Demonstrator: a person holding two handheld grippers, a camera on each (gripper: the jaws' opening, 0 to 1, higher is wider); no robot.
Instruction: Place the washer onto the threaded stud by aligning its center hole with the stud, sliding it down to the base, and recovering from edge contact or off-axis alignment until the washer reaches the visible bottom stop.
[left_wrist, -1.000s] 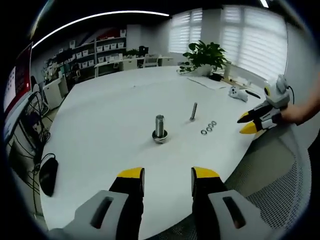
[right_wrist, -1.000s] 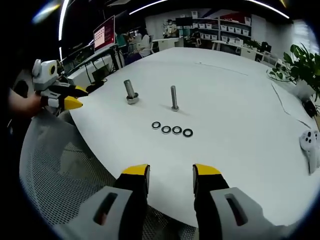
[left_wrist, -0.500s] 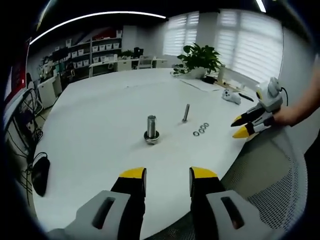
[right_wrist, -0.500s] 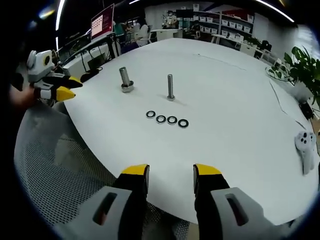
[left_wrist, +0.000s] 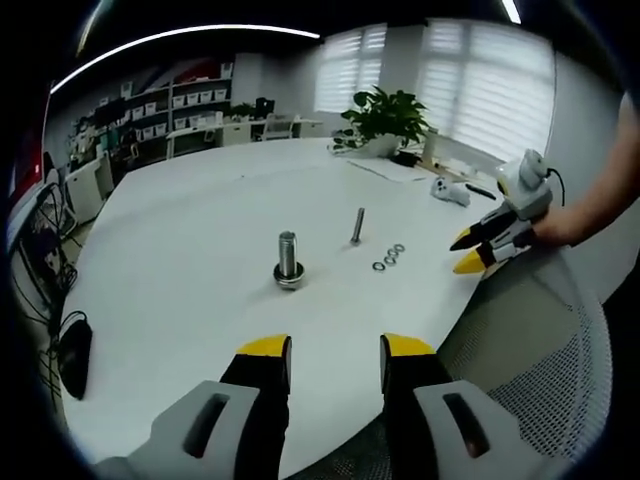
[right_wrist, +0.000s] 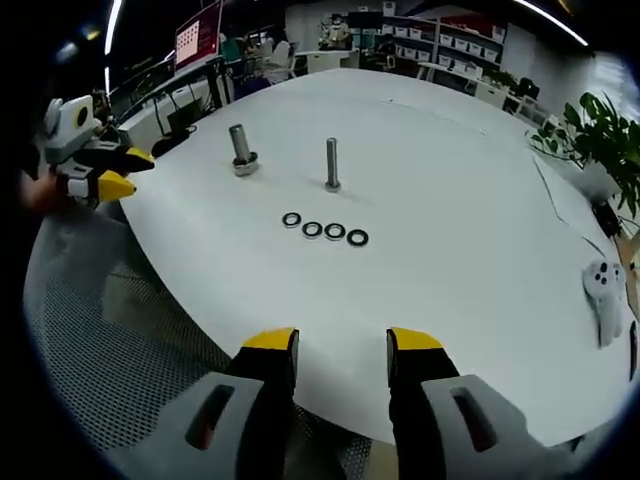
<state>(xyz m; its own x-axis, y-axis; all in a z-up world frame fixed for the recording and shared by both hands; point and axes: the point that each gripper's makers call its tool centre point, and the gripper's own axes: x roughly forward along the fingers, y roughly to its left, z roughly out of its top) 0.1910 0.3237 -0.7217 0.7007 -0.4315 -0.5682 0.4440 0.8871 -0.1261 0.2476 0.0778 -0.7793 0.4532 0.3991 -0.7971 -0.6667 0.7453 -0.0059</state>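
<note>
A row of several dark washers (right_wrist: 323, 230) lies flat on the round white table (right_wrist: 450, 200), just in front of the thin threaded stud (right_wrist: 331, 165) standing upright. A thicker bolt (right_wrist: 240, 150) with a wide base stands to its left. In the left gripper view the thick bolt (left_wrist: 288, 258) is nearest, with the thin stud (left_wrist: 357, 226) and the washers (left_wrist: 388, 257) behind it to the right. My left gripper (left_wrist: 335, 350) is open and empty near the table edge. My right gripper (right_wrist: 342, 345) is also open and empty, well short of the washers.
A mesh chair back (right_wrist: 120, 340) sits between the grippers and the table. A white controller (right_wrist: 601, 290) and a potted plant (left_wrist: 385, 110) stand at the far side. A black mouse (left_wrist: 75, 350) lies at the left edge. Shelves and desks fill the background.
Both views have drawn back a little, so the table objects look smaller and farther. The washers, stud and bolt have not moved. Both grippers stay open.
</note>
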